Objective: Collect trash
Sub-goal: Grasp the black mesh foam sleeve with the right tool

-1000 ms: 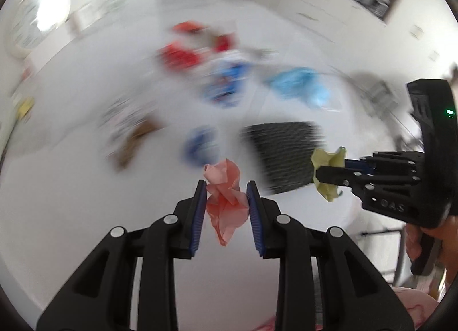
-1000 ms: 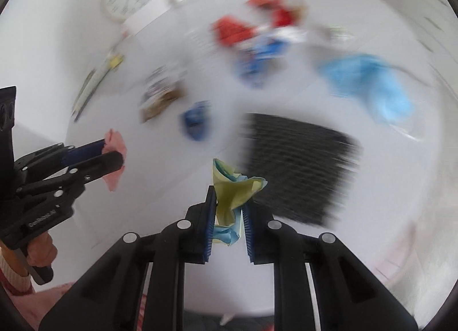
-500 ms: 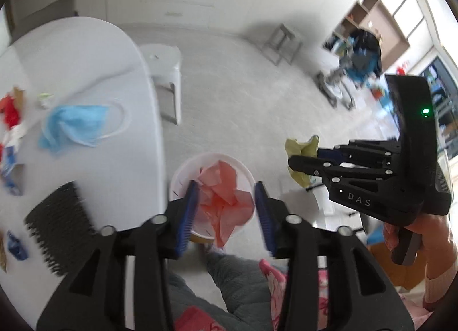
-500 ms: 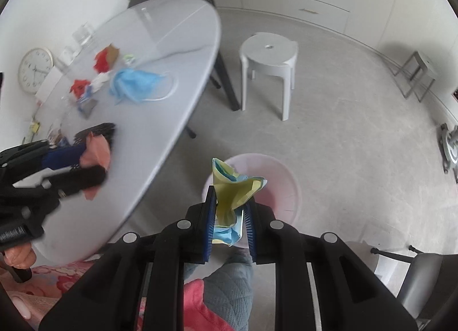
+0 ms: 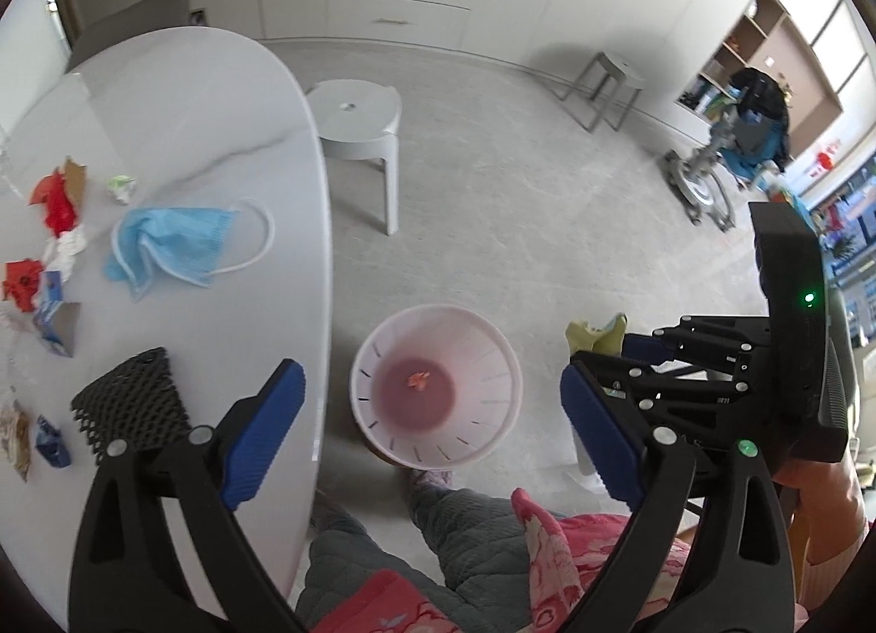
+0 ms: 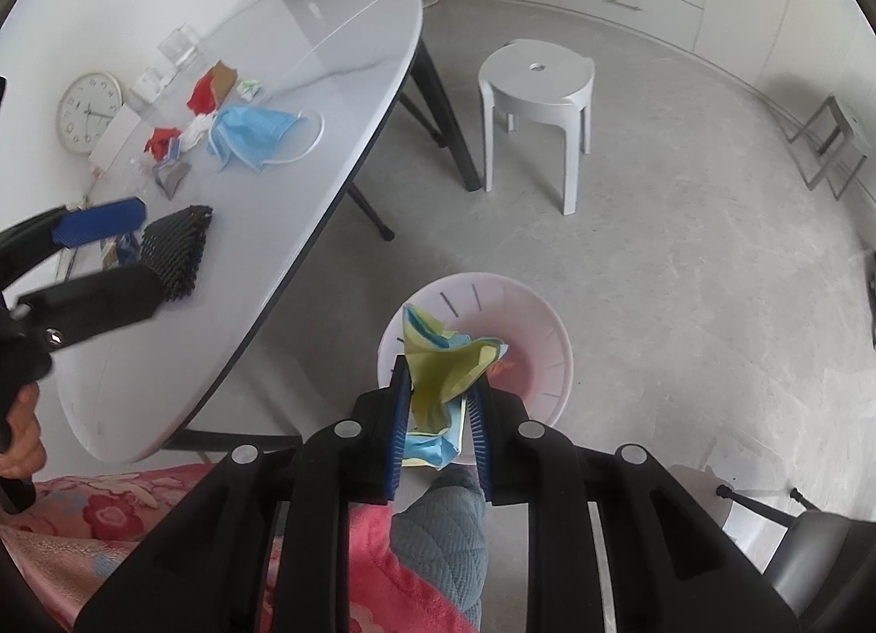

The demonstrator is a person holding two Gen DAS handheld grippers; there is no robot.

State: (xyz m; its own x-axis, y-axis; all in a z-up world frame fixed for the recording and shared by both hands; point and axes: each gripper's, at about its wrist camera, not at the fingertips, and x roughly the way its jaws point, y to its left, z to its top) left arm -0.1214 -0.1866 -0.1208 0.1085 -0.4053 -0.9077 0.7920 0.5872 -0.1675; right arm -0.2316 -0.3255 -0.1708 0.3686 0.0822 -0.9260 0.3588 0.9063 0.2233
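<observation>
Yellow-and-blue crumpled paper wad (image 6: 438,386) | pinched in right tool (image 6: 438,430) above pale pink plastic bin (image 5: 495,337) | left tool (image 5: 432,436) spread wide, empty | wad light, soft; grip mid-bunch.

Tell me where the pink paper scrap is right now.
In the left wrist view the pink paper scrap lies at the bottom of the white bin on the floor, beside the table.

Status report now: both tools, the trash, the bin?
Left tool open, empty. Right tool shut on yellow-blue wrapper, above pink bin. Pink scrap lies in bin. Nothing blocks the drop.
</observation>
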